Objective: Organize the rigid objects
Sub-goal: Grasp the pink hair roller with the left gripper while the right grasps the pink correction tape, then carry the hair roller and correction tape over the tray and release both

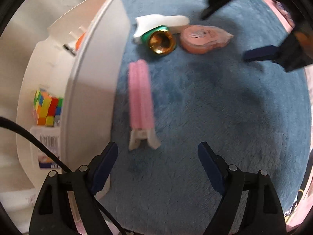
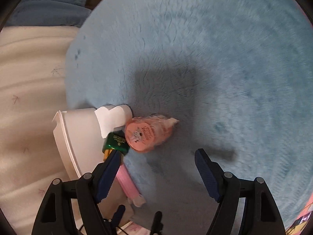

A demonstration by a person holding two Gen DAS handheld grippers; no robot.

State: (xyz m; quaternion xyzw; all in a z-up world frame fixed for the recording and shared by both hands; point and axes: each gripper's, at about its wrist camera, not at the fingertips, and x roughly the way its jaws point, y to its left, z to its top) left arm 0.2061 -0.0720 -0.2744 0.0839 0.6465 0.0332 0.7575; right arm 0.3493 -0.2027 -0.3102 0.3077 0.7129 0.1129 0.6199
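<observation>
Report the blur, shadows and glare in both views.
Left wrist view: the pink clip is smeared by motion, the gold cap shows a glare spot, and soft shadows fall on the blue rug. Right wrist view: rug pile streaks at the right, with a dark shadow above the pink tape dispenser.

A fluffy blue rug (image 1: 215, 107) carries a pink clip (image 1: 140, 94), bell (image 1: 161, 42), pink tape dispenser (image 1: 203, 38), white bin (image 1: 93, 78)

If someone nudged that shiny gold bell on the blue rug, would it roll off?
Probably not far. The bell lies on its side, so its round flared body could roll in a curve, but the fluffy rug should slow it. It also rests against the white piece, blocking that way. It looks like hard, smooth metal, perhaps slippery to grip.
</observation>
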